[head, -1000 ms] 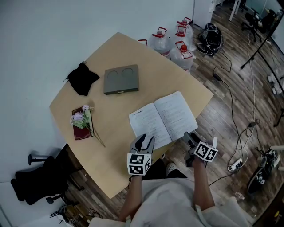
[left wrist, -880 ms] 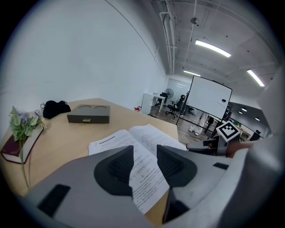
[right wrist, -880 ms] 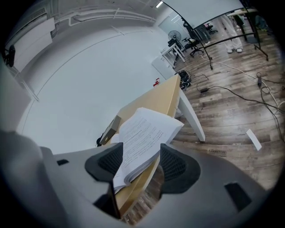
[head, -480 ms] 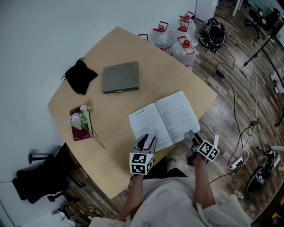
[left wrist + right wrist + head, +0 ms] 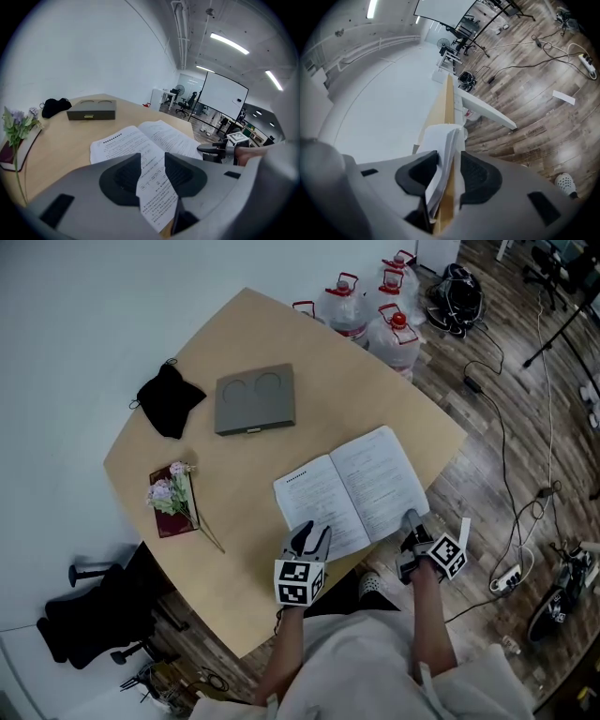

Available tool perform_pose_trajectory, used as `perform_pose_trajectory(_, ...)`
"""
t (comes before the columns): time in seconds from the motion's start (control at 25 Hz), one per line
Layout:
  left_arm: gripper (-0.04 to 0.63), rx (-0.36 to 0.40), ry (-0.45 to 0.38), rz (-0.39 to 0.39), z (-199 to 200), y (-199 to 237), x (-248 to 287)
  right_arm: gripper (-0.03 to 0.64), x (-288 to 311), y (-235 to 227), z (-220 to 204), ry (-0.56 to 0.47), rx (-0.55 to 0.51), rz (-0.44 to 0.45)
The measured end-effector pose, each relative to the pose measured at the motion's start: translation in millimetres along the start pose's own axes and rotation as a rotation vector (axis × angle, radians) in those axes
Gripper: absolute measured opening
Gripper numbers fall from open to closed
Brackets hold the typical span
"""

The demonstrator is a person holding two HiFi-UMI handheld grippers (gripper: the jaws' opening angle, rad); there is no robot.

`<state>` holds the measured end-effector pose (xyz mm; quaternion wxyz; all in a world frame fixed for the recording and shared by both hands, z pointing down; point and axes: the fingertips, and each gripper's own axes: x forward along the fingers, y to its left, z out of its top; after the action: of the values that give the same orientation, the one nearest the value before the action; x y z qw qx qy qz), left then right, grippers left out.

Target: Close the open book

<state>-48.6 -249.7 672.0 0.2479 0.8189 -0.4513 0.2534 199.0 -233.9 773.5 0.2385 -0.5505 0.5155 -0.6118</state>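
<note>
Head view: left claw spread above book; right claw, just closing, straddles its edge plus table rim.

An open white paperback book lies near the right front edge of a pale wooden table. Behind the book and leftward sits a flat grey box, with a black cloth pouch farther left. Left of the book, a pink flower sprig lies on a dark red booklet.
</note>
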Motion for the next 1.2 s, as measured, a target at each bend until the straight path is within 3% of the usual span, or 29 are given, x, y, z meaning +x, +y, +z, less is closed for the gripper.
perform_pose_trajectory(0.12, 0.166, -0.014, 0.005, -0.008, -7, -4, 4, 0.106, 2, 9, 0, -0.002, -0.038, 0.007)
perform_pose_trajectory(0.56, 0.160, -0.010, 0.002, -0.010, -17, -11, -5, 0.075, -5, 14, -1, -0.023, -0.161, -0.090)
perform_pose_trajectory(1.2, 0.060, -0.035, -0.059, 0.028, -15, 2, -24, 0.051, -10, 27, -3, -0.041, -0.227, -0.089)
